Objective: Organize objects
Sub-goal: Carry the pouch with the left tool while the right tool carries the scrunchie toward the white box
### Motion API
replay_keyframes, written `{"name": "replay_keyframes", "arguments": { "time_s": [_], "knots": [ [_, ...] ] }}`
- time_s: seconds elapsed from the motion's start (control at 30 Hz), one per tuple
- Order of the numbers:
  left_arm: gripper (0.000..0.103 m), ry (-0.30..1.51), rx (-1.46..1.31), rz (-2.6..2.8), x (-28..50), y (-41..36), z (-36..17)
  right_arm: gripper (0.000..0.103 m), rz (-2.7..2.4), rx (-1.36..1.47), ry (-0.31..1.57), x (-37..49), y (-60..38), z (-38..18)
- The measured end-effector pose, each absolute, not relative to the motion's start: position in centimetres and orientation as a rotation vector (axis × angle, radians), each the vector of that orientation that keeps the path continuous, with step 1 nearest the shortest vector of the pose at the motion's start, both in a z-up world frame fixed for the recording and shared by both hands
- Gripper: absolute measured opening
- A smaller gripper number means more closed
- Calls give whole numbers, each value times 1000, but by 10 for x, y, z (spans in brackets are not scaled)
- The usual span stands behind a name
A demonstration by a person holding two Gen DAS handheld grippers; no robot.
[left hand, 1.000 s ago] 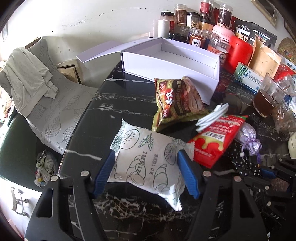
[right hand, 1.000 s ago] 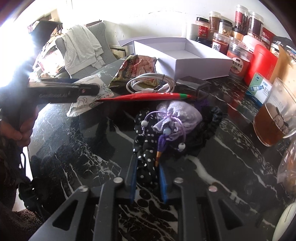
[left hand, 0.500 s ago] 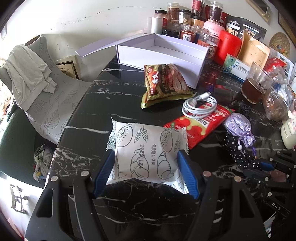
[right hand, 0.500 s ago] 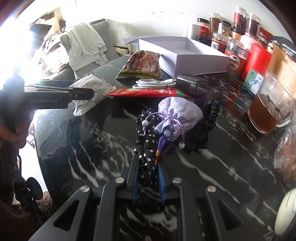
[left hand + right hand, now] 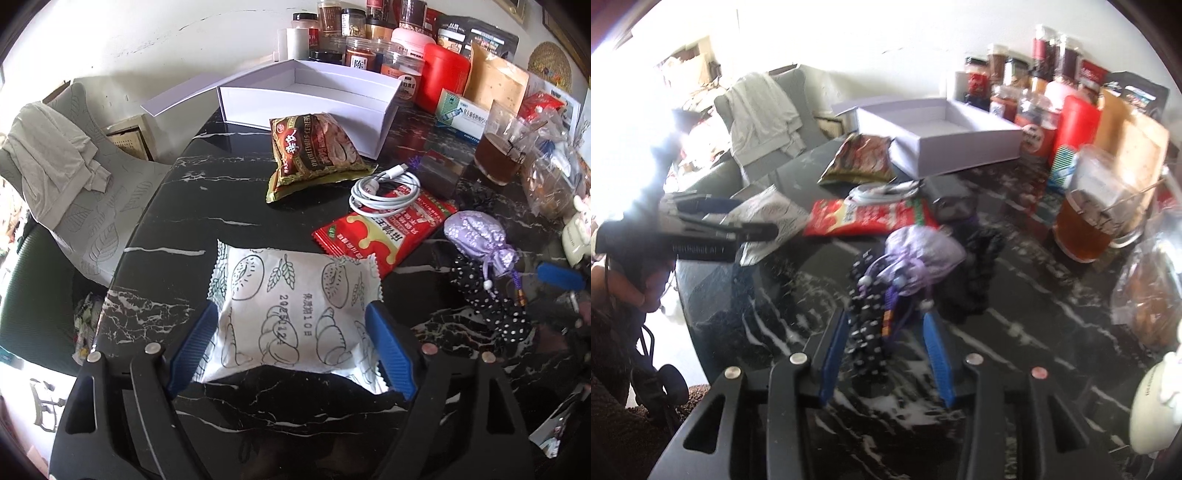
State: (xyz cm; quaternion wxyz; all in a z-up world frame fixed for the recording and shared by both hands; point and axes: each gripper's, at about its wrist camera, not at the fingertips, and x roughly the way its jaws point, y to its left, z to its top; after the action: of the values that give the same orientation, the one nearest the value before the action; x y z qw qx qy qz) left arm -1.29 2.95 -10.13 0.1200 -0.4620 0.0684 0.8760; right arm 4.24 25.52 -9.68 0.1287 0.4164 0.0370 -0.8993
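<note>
My left gripper [image 5: 290, 314] is shut on a white pastry packet [image 5: 291, 314] with line drawings, over the black marble table [image 5: 207, 206]. My right gripper [image 5: 886, 325] stands open around a black polka-dot scrunchie [image 5: 866, 325], its pads apart from it. A purple drawstring pouch [image 5: 923, 254] lies just beyond, seen also in the left wrist view [image 5: 474, 236]. A red snack packet [image 5: 384, 229], a coiled white cable [image 5: 384, 192] and a brown cereal packet [image 5: 317, 147] lie before an open white box [image 5: 310, 99].
Jars, a red canister [image 5: 447, 81] and boxes crowd the table's far side. A glass of brown drink [image 5: 1086, 229] and a clear bag of food [image 5: 1145, 295] stand at right. A grey chair with a cloth [image 5: 55, 162] is left of the table.
The right gripper has opened and let go of the polka-dot scrunchie. The left gripper has drawn back and up from the table with the white packet held.
</note>
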Motion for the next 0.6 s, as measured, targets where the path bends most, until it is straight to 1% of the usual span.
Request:
{"name": "replay_keyframes", "arguments": {
  "time_s": [0.03, 0.1, 0.23, 0.33, 0.6],
  "knots": [
    [89, 216, -1356, 2563, -16, 31, -103, 43, -2636, 1213, 103, 40, 258, -96],
    [91, 223, -1369, 2558, -21, 33, -107, 43, -2678, 1240, 89, 34, 266, -97],
    [95, 160, -1387, 2528, -30, 28, -114, 43, -2736, 1323, 27, 18, 284, -103],
    [96, 105, -1397, 2508, -35, 24, -118, 43, -2752, 1351, 15, 7, 292, -107],
    [97, 15, -1395, 2467, -44, 16, -126, 43, -2755, 1353, 55, -20, 294, -114]
  ]
}}
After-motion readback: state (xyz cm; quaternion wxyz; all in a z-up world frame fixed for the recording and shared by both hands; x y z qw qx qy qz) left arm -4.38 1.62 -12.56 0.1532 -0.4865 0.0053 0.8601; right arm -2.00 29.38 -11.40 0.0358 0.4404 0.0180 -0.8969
